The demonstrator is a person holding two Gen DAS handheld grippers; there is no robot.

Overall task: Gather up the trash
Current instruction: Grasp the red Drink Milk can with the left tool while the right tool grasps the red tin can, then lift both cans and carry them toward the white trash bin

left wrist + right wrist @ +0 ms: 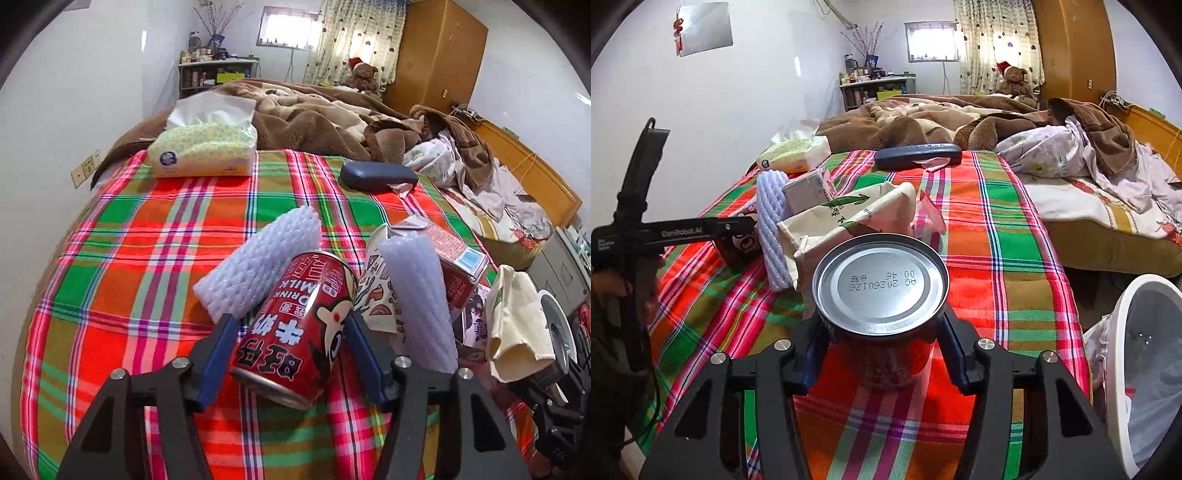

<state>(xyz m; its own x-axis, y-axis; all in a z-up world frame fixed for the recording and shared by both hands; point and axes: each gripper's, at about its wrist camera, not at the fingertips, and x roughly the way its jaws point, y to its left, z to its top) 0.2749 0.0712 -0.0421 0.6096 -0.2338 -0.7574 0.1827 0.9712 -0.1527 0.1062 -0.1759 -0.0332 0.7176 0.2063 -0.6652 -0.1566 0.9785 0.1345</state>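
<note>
Milk can (295, 328) between jaws, contact unclear

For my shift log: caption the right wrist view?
Right gripper shut on a can over the plaid bed, bin at right.

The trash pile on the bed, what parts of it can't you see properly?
- Can's label: right wrist view, the can shows only its end.
- Bin's inside: right wrist view, white bin cut by the edge.
- Carton: left wrist view, foam sleeve covers it.
- Red can: left tool contact unclear.
</note>
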